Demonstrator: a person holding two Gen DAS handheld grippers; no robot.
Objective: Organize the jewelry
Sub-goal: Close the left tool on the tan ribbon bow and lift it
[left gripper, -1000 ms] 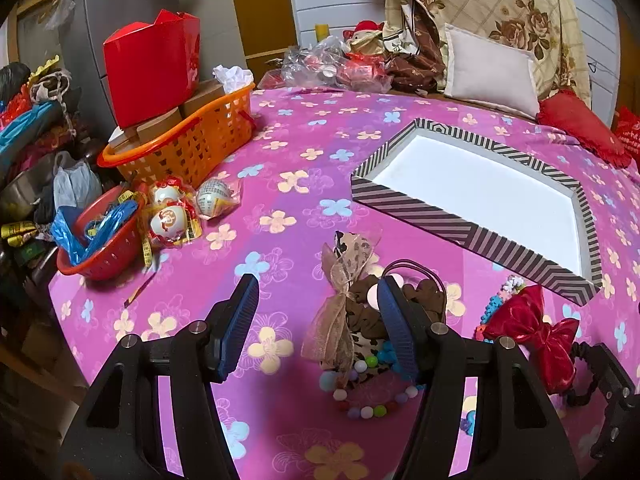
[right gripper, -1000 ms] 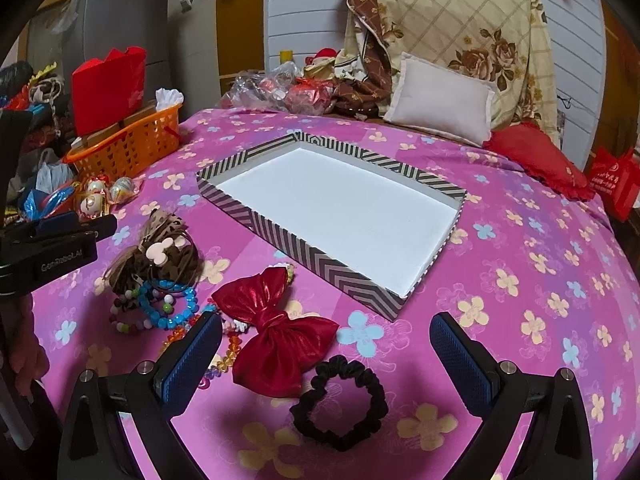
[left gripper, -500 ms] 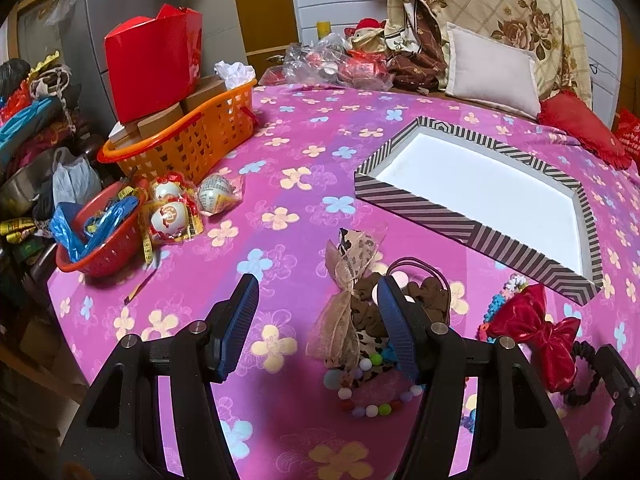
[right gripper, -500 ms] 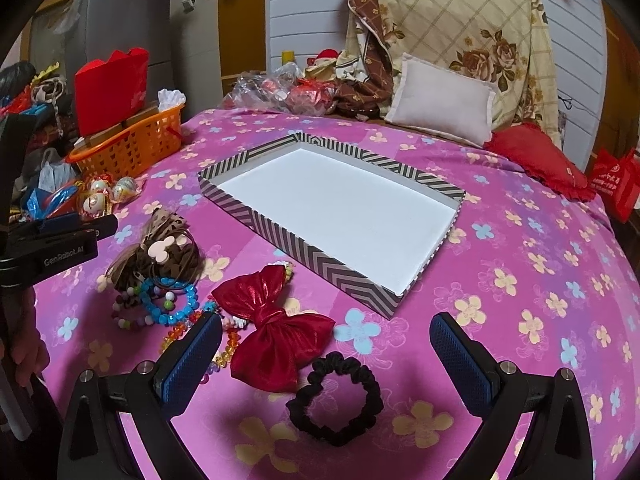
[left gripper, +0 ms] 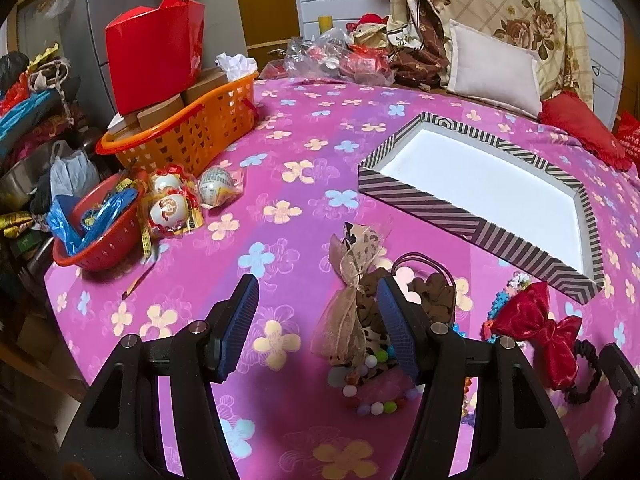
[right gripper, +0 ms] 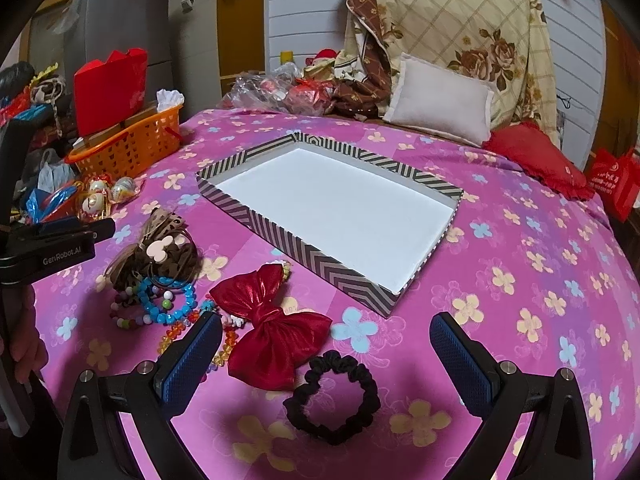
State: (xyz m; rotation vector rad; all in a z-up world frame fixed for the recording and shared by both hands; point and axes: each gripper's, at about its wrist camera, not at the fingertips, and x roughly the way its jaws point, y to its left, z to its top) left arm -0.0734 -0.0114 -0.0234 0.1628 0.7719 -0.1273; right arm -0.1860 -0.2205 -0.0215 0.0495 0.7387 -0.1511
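Observation:
A striped tray (right gripper: pixel 348 276) with a white inside lies on the pink flowered cloth; it also shows in the left wrist view (left gripper: pixel 460 220). A red bow (right gripper: pixel 272 320), a black scrunchie (right gripper: pixel 372 388), blue and pastel bead bracelets (right gripper: pixel 168 308) and a leopard-print bow clip (right gripper: pixel 160 256) lie in front of it. My left gripper (left gripper: pixel 316 316) is open, hovering over the leopard-print bow clip (left gripper: pixel 352 288) and the bead bracelets (left gripper: pixel 376 400). My right gripper (right gripper: pixel 326 356) is open wide above the scrunchie and the bow.
An orange basket (left gripper: pixel 192 132) with boxes and a red box stands far left. A red bowl (left gripper: pixel 100 240) and wrapped eggs (left gripper: pixel 172 208) sit beside it near the table's left edge. Pillows (right gripper: pixel 440 108) and bags lie behind the tray.
Both grippers have drifted slightly; the left has eased back a little. Both stay open and nothing has been picked up.

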